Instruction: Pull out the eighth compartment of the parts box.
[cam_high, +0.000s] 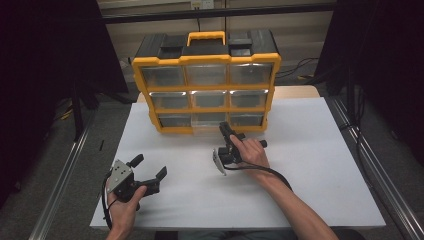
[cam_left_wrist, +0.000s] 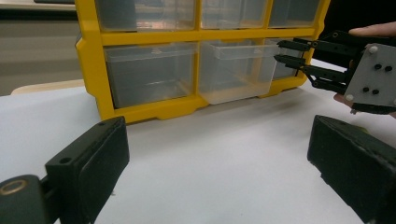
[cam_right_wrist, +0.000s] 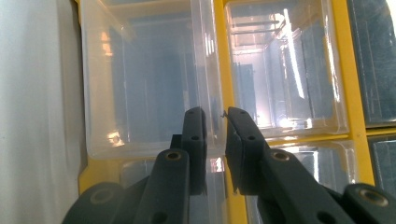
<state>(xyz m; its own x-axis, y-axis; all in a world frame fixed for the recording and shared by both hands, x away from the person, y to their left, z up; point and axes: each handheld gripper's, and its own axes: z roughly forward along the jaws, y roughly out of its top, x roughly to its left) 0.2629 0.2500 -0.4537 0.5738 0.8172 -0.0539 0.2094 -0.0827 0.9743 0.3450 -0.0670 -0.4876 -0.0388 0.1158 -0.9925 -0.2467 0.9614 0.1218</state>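
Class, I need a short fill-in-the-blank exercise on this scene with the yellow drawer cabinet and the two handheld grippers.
1. The drawer cabinet has a frame coloured ______.
2. The clear drawer that sticks out sits in the ______ row.
3. The right gripper has its jaws around that drawer's ______ wall.
4. The left gripper, resting on the white table, has its jaws ______.

Missing words: yellow; bottom; front; open

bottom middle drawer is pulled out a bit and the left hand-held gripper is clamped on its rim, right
Wrong hand. The right hand-held gripper pinches the drawer rim, as the right gripper view shows; the left hand-held gripper rests open on the table.
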